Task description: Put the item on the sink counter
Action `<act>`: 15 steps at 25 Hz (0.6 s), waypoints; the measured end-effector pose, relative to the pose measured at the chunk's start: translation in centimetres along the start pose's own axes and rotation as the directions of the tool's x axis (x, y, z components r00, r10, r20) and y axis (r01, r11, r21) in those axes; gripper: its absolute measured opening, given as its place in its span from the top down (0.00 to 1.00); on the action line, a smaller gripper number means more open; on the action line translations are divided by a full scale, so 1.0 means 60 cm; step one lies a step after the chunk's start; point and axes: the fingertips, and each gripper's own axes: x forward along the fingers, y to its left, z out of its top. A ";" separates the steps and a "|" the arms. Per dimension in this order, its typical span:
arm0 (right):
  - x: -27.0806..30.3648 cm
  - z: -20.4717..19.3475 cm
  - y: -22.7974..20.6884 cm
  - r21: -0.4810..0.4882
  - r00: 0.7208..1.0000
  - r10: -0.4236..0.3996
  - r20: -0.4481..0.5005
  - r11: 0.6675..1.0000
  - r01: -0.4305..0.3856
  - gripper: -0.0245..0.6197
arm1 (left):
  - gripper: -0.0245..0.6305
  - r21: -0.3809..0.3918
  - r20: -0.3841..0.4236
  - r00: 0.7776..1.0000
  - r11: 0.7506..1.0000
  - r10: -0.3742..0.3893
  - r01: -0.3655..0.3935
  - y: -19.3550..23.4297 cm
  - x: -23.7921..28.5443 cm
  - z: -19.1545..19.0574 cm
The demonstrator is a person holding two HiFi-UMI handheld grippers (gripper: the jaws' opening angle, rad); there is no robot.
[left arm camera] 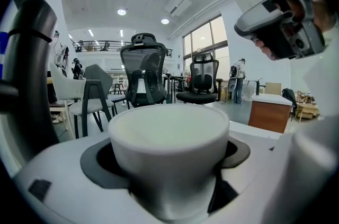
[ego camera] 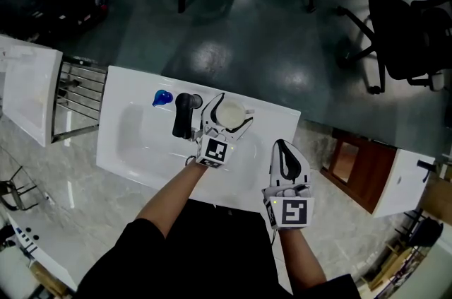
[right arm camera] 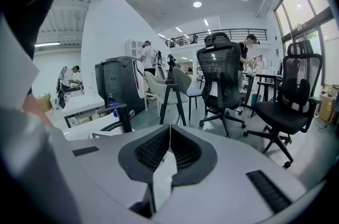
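Cup: we see a white cup [ego camera: 230,114] just right of the black faucet [ego camera: 185,114], in the middle of the head view and over the far strip of the counter [ego camera: 267,124].
Left gripper: the left gripper [ego camera: 231,112] has its jaws clamped on the cup, one on each side. In the left gripper view the cup [left arm camera: 169,149] fills the space between them.
Right gripper: the right gripper [ego camera: 282,147] hangs at lower right over the counter's near edge. Its jaws are pressed together with nothing between them, as the right gripper view [right arm camera: 169,149] shows.
Key relation: the cup sits dead centre in the left jaws with its long axis upright and its mouth up. We judge the coming move to be a straight lowering and release, and the left arm is the one on it. The right one is well apart.
Contact: we cannot tell whether the cup's base touches the counter.
Nearby: a small blue thing [ego camera: 162,97] lies left of the faucet, and the basin [ego camera: 134,138] is at lower left.
Writing: we read no brand or label. There are only square markers on the gripper cubes [ego camera: 215,151].
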 end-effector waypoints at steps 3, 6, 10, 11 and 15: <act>-0.004 -0.006 0.004 -0.019 1.000 0.000 -0.014 1.000 -0.001 0.91 | 0.27 0.011 0.000 1.000 1.000 -0.020 0.020 -0.002 -0.002 -0.002; -0.010 -0.015 0.001 -0.016 1.000 -0.010 -0.024 1.000 0.010 0.91 | 0.27 0.029 0.001 1.000 0.999 -0.023 0.023 -0.006 -0.002 -0.001; -0.017 -0.027 0.005 -0.008 0.999 -0.008 -0.049 1.000 0.008 0.91 | 0.23 0.022 0.006 1.000 1.000 -0.015 0.015 -0.004 -0.002 0.004; -0.018 -0.029 0.009 -0.009 0.999 -0.003 -0.054 1.000 0.003 0.91 | 0.22 0.024 0.007 1.000 1.000 -0.014 0.014 -0.003 -0.003 0.005; -0.016 -0.016 0.021 -0.020 1.000 0.002 -0.019 1.000 -0.003 0.91 | 0.22 0.024 -0.007 1.000 1.000 0.002 -0.002 0.001 -0.014 0.000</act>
